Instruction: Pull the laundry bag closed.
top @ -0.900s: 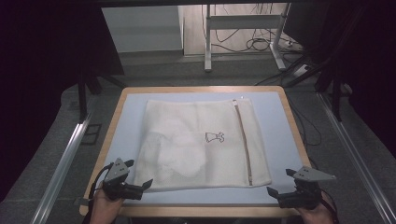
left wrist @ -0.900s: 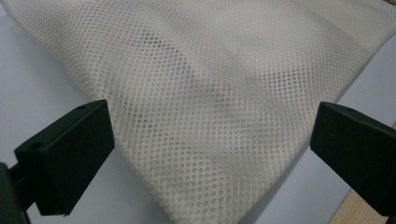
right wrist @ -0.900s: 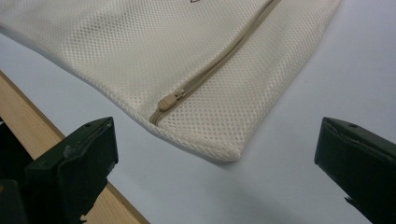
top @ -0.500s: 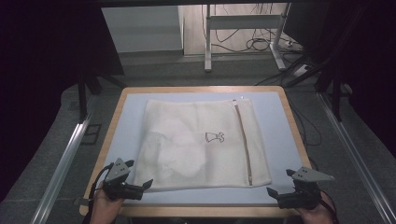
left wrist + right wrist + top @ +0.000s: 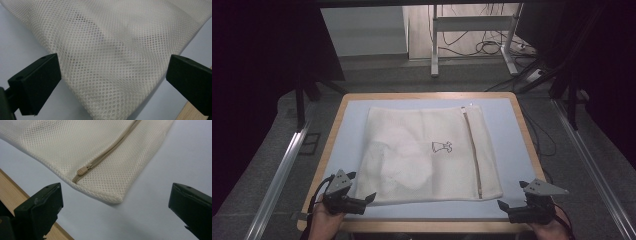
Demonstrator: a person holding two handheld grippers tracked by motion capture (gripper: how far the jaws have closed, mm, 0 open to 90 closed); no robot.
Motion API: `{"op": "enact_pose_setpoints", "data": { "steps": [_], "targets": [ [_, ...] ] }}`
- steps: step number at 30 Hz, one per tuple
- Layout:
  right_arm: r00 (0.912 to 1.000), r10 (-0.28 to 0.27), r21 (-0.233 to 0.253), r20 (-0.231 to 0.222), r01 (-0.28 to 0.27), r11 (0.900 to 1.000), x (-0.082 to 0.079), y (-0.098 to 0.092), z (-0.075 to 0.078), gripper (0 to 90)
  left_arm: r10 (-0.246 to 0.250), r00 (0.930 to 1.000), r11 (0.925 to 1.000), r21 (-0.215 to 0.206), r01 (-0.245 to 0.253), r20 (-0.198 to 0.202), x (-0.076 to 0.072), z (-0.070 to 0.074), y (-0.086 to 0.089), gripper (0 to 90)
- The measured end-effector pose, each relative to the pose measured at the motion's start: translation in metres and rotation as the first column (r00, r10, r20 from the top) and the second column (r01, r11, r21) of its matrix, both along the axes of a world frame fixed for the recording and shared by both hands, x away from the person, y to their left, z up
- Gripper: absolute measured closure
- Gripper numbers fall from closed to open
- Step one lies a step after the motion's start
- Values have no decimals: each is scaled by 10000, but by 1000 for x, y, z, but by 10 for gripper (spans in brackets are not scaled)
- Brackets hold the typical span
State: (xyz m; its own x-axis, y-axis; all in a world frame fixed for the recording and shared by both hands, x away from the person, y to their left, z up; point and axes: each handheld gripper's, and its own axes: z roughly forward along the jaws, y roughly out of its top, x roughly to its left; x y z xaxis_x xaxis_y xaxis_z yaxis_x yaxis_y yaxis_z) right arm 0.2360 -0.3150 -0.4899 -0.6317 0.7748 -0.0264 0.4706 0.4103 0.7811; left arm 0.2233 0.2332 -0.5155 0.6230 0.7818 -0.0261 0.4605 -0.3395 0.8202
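Observation:
A cream mesh laundry bag (image 5: 427, 152) lies flat on the pale blue table top (image 5: 349, 145), with a small dress logo (image 5: 441, 146) and a tan zipper (image 5: 472, 150) down its right side. Something white shows through the mesh at its left. My left gripper (image 5: 371, 197) is open at the bag's near left corner (image 5: 110, 75), which lies between its jaws. My right gripper (image 5: 501, 204) is open just off the near right corner (image 5: 117, 199). The zipper pull (image 5: 82, 171) rests at the near end of the zipper.
A wooden rim (image 5: 432, 226) frames the table. Metal rails (image 5: 279, 172) run along both sides on the floor. A desk frame (image 5: 434, 40) and cables (image 5: 492, 47) stand beyond the far edge.

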Motion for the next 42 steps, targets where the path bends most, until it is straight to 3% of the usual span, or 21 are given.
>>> {"op": "enact_pose_setpoints", "data": {
  "steps": [9,13,25,31,42],
  "targets": [
    [9996,-146,-114,250,149,9998,0,6,0,0,-48,10000,10000,67,49,-55,1,-1,-1,0],
    [9991,-262,-509,321,278,9983,0,11,-1,6,-78,9999,9999,79,79,-70,1,-1,-1,0],
    [9995,-201,-759,-225,183,9969,6,18,-1,245,-154,9998,9997,173,155,-94,2,-2,-2,0],
    [10000,-55,-741,12,56,9972,7,19,3,337,-174,9998,9996,216,176,-107,2,-2,-3,0],
    [9972,751,-1141,7,-745,9907,10,37,3,455,-210,9996,9992,324,216,-162,3,-3,-4,0]
  ]
}}
